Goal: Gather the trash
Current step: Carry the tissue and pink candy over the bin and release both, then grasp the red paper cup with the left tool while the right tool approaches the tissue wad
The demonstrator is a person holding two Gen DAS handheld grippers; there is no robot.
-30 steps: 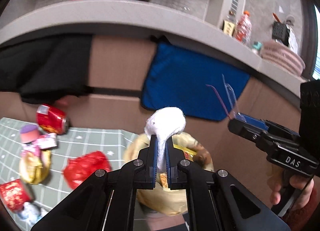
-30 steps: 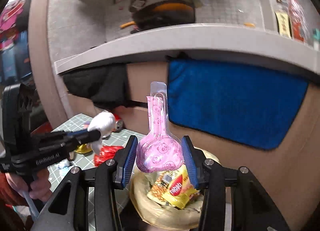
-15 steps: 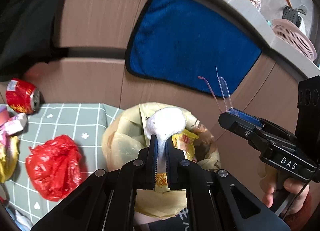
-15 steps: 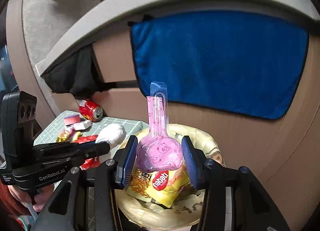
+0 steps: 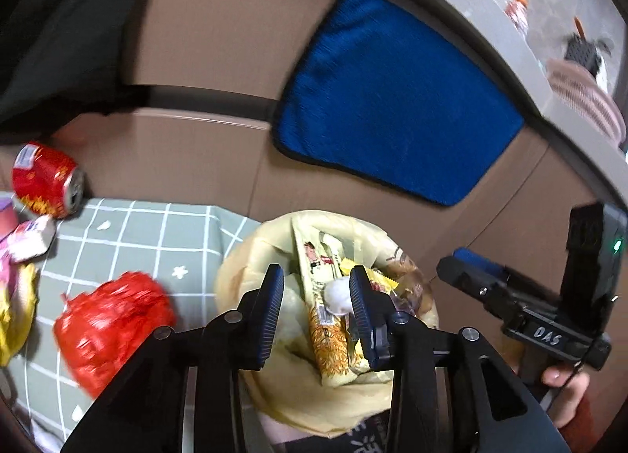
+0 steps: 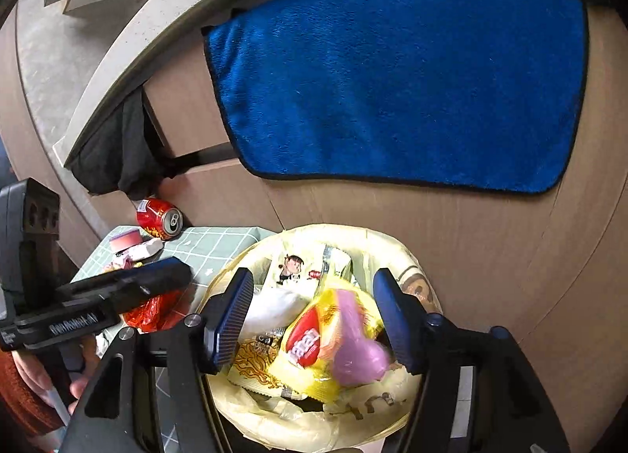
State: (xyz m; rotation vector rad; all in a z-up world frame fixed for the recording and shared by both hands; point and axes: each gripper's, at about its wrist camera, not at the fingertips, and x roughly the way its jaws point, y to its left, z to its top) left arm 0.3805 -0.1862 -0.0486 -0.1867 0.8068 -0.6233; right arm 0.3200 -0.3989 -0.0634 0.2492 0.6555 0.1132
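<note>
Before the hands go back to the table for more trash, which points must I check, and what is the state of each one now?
1. Left gripper empty: ok. Its fingers have just been opening, and the white tissue drops free between them.
2. Right gripper empty: ok. Its fingers have just been opening, and the pink packet is loose on the wrappers.
3. Both pieces inside the trash bag: ok.
4. Trash left on the table: not ok. The red can and the red plastic bag lie there.
5. Room left in the trash bag: cannot tell.
</note>
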